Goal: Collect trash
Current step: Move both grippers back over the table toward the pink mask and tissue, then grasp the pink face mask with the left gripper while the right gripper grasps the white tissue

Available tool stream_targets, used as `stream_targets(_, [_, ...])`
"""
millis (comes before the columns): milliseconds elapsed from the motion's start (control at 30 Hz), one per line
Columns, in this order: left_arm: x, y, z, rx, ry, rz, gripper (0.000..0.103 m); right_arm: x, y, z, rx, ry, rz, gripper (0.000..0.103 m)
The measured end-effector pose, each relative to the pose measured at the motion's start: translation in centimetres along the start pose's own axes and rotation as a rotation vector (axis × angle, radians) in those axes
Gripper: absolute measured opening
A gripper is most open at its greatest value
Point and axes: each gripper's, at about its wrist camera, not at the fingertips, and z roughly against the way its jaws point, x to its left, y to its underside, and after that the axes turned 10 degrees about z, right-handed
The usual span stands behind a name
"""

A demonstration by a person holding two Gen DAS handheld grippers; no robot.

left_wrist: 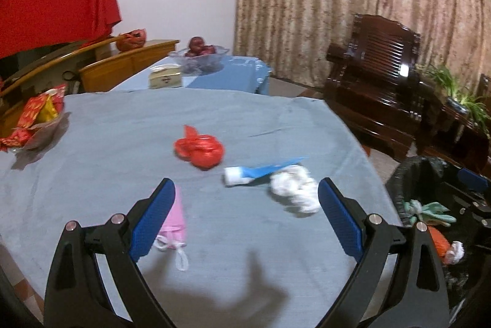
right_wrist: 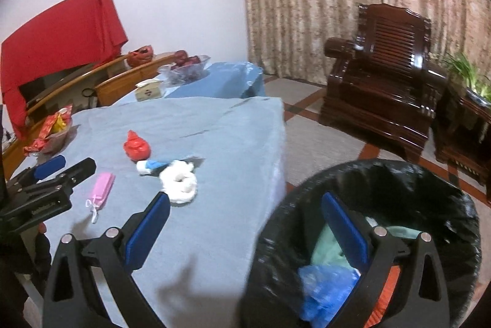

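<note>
- While both tools are empty, four pieces of trash remain on the grey-blue cloth-covered table (left_wrist: 92, 150): a crumpled white paper wad (left_wrist: 295, 188), a blue-and-white squeezed tube (left_wrist: 254, 173), a knotted red plastic bag (left_wrist: 199, 149) and a folded pink face mask with white ear loops (left_wrist: 175, 220).
- Left gripper (left_wrist: 245, 199): jaws spread wide, holding nothing, poised over the table with the white wad just inside its right-hand finger and the pink mask partly hidden behind its left-hand finger.
- Right gripper (right_wrist: 245, 214): jaws spread wide, holding nothing, straddling the table edge and the black-lined round waste bin (right_wrist: 460, 205), which already contains blue, green and orange refuse.
- Handling, white wad: judged very light, soft and compressible; close across its bulk, since a shallow pinch may tear off a layer.
- Handling, tube: judged light and semi-stiff with a slick skin; grip across the flat body, not the cap.
- Handling, red bag: judged light and slippery; take it at the knot or bunched centre.
- Handling, mask: lies flat and thin; pinching an edge or a loop is advised.
- Obstructions: the wad touches the tube, so one may drag the other.
- Surroundings: a bowl of red-and-yellow wrapped snacks (left_wrist: 33, 122) stands well apart at the far left; a dark wooden armchair (right_wrist: 386, 88) stands beyond the bin.
</note>
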Motion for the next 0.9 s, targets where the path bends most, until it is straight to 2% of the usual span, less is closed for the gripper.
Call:
stream_targets(467, [7.4, 0.3, -3.7, 0.052, -0.164, 0.072, 0.092, 5.0, -1.3, -5.0, 0.015, -0.081, 0.05, 0.097])
stream_targets(900, [8.7, 1.6, -8.4, 0.152, -0.187, 0.084, 0.091, 6.5, -1.6, -9.1, 0.049, -0.1, 0.058, 0.097])
